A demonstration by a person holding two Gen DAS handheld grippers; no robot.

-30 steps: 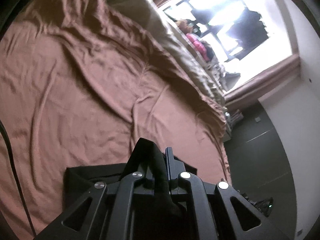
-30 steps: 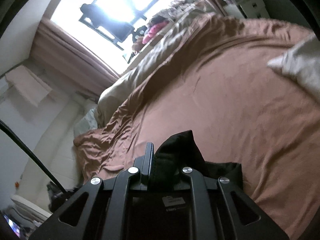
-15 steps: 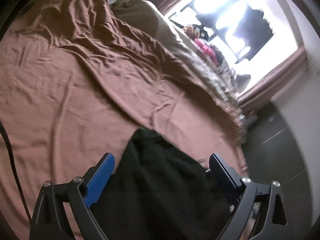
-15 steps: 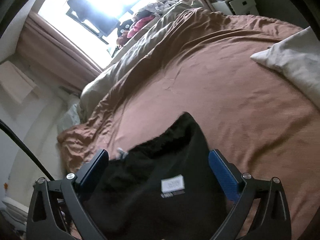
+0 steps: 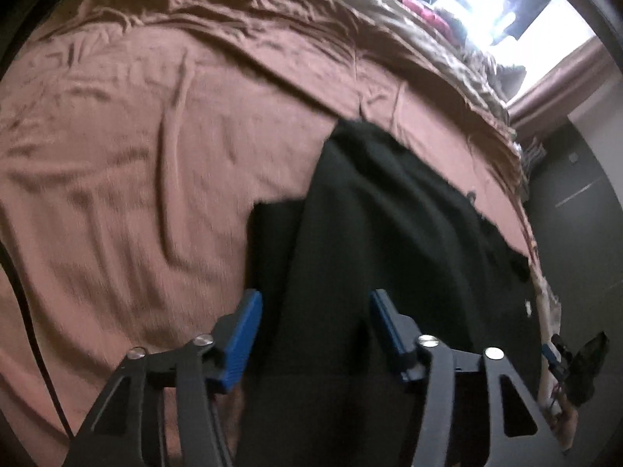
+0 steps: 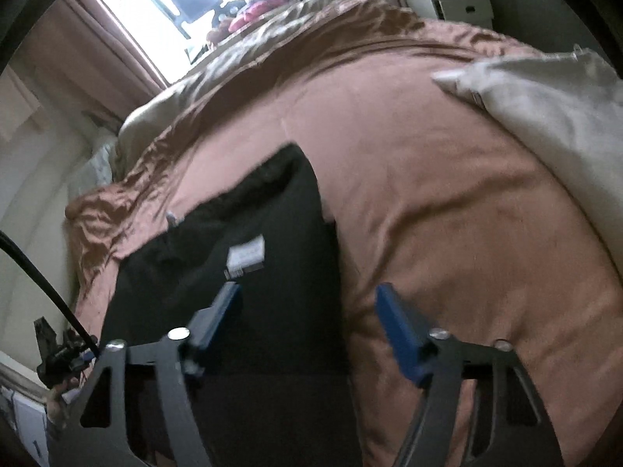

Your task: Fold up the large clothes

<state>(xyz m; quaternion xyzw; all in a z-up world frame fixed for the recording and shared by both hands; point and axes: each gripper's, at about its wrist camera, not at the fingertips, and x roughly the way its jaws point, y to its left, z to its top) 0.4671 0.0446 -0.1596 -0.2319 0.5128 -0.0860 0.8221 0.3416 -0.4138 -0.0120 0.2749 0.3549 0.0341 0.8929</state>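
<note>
Black garment lies folded on the brown bedsheet, near the bed's edge. Left gripper and right gripper: jaws spread wide, empty, hovering above the cloth, probably so the fold can settle.

left tool: black frame | blue pads | silver screws | black cable

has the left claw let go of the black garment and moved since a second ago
Yes. The left claw, shut on the black garment a second ago, is now open and drawn back toward the near edge of the brown bedsheet, with the garment lying flat ahead.
</note>
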